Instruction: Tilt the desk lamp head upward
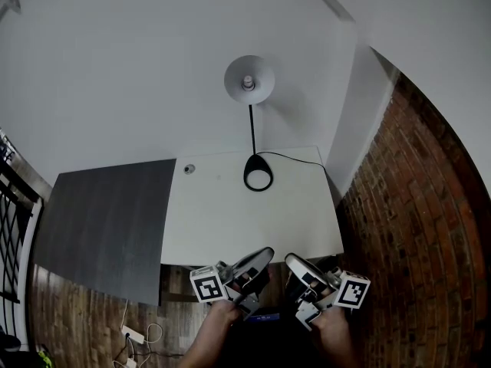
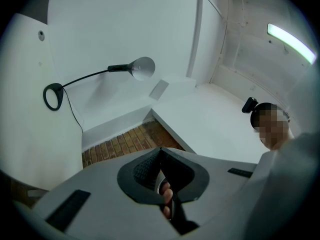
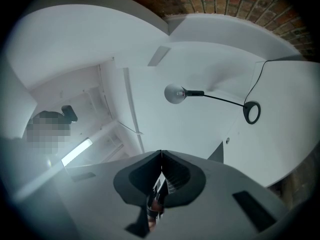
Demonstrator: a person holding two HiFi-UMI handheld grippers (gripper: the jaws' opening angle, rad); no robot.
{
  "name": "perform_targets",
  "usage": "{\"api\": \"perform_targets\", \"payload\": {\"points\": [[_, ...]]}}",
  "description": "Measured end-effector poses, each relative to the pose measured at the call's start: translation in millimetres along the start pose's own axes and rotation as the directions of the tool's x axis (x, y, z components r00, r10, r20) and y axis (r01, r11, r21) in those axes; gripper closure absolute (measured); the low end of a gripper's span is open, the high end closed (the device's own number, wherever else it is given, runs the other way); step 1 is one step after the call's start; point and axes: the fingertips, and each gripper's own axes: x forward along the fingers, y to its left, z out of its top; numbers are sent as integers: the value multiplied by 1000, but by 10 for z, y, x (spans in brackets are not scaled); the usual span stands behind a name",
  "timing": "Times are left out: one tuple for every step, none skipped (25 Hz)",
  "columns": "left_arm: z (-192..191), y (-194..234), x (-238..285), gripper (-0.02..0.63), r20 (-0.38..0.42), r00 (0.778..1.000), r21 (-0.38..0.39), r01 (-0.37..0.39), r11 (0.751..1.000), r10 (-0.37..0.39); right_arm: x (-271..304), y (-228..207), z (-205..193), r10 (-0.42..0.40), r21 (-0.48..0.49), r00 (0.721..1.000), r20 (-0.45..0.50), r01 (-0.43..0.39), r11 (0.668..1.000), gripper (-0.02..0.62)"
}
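White desk (image 1: 253, 221) — brick wall (image 1: 414, 205), dark tabletop (image 1: 107, 221)

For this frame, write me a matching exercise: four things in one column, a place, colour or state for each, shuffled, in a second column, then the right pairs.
Things
1. lamp head
2. lamp base
3. dark panel
4. left gripper

Descriptions
A. jaws together, nothing between them, far from the lamp
B. black ring resting on the white desk
C. pale dome atop the thin black stem
D. lies along the white desk's left side

Pairs: 1-C; 2-B; 3-D; 4-A
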Motion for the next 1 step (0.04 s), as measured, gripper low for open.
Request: {"api": "perform_targets", "payload": {"points": [[-18, -15, 29, 594, 0, 1000, 1, 3, 1000, -3, -27, 9, 17, 1, -2, 1000, 1, -1, 1000, 580]]}}
